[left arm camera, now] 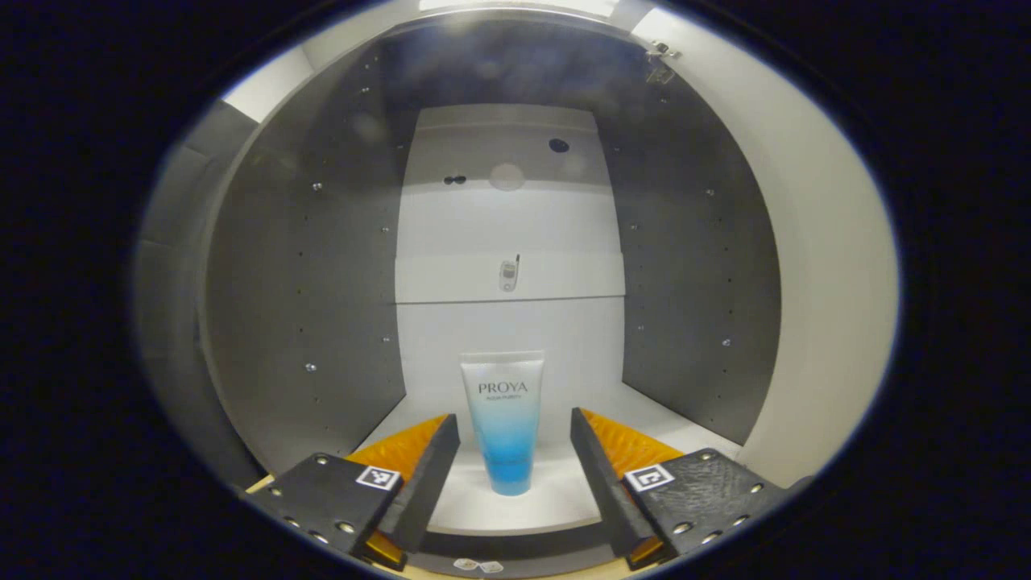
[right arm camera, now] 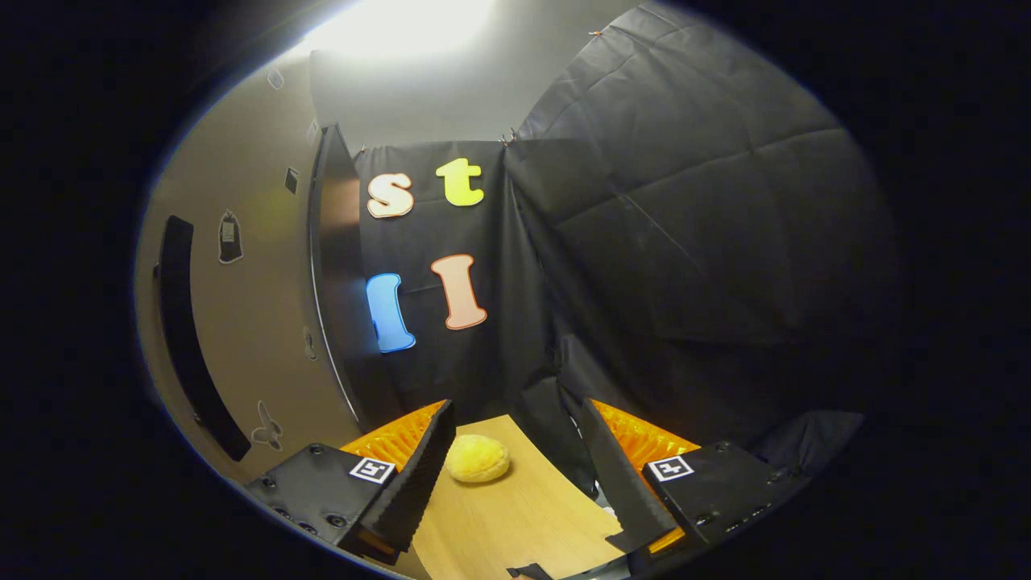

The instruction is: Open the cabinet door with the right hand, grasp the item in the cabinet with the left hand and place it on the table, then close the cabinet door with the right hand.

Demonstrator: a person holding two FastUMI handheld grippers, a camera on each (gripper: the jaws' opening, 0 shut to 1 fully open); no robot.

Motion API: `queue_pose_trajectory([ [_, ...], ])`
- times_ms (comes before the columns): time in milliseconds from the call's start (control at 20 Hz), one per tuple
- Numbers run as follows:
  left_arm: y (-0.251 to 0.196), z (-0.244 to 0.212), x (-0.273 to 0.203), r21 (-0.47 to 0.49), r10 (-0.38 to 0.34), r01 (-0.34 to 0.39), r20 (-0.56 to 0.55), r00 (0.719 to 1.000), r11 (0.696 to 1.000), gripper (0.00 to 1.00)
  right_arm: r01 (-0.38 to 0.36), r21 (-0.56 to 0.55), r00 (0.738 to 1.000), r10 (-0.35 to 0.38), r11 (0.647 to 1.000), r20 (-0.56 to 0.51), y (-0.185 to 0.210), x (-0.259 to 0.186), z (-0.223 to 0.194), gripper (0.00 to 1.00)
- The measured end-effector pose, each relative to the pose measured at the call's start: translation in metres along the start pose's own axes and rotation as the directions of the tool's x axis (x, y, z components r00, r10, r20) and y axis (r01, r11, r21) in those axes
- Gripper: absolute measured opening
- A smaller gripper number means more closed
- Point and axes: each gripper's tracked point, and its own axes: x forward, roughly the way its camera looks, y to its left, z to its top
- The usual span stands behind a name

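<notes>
Left tool [left arm camera: 514, 451] spread, tube [left arm camera: 503, 419] upright between its fingers, untouched: off-centre closing could topple it; right tool [right arm camera: 515, 463] spread, idle over tabletop [right arm camera: 515, 515]

Left gripper view: faces straight into the open cabinet [left arm camera: 298, 282], close.
Right gripper view: faces along the worktop [right arm camera: 515, 515], past the cabinet door [right arm camera: 242, 322].

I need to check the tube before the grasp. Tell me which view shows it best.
The left gripper view. The tube stands upright on the cabinet floor, centred ahead of the open left gripper. The right gripper view looks at the cabinet door and the table instead.
</notes>
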Motion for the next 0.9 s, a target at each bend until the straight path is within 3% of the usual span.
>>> queue_pose_trajectory([
  [100,0.003,-0.007,0.010,-0.026,0.001,-0.002,-0.019,1.000,1.000,0.75,0.000,0.001,1.000,0.000,1.000,-0.002,0.003,0.002,0.000,0.98],
  [200,0.009,-0.010,0.014,-0.043,0.026,-0.026,-0.017,1.000,0.999,0.76,-0.004,0.001,1.000,0.004,1.000,-0.007,0.003,0.003,-0.001,0.98],
  [250,0.013,-0.008,0.012,-0.057,0.043,-0.044,-0.007,0.999,0.997,0.71,-0.004,-0.002,1.000,0.004,1.000,-0.009,0.002,0.002,-0.001,0.98],
  [300,0.011,-0.007,0.011,-0.063,0.041,-0.041,-0.010,0.999,0.997,0.52,-0.009,-0.005,1.000,0.009,1.000,-0.011,0.002,0.002,-0.002,0.98],
  [350,0.012,-0.008,0.009,-0.068,0.041,-0.042,-0.013,0.999,0.997,0.54,-0.015,-0.007,1.000,0.015,1.000,-0.012,0.002,0.001,-0.002,0.93],
  [400,0.015,-0.008,0.007,-0.076,0.040,-0.041,-0.015,0.999,0.996,0.47,-0.024,-0.010,1.000,0.024,1.000,-0.014,0.002,0.001,-0.003,0.93],
  [450,0.016,-0.006,0.002,-0.083,0.040,-0.041,-0.013,0.999,0.996,0.50,-0.032,-0.014,0.999,0.032,0.999,-0.014,0.003,0.001,-0.001,0.98],
  [550,0.021,0.002,-0.014,-0.089,0.049,-0.047,0.011,0.999,0.995,0.46,-0.052,-0.021,0.999,0.052,0.998,-0.009,0.002,0.001,0.000,0.98],
  [750,0.042,0.012,-0.062,-0.078,0.090,-0.086,0.050,0.995,0.993,0.53,-0.118,-0.019,0.993,0.118,0.993,-0.010,0.006,0.000,0.002,0.98],
  [900,0.062,0.009,-0.101,-0.053,0.141,-0.138,0.058,0.988,0.989,0.48,-0.168,-0.029,0.986,0.167,0.985,-0.020,0.011,0.004,-0.001,0.98],
])
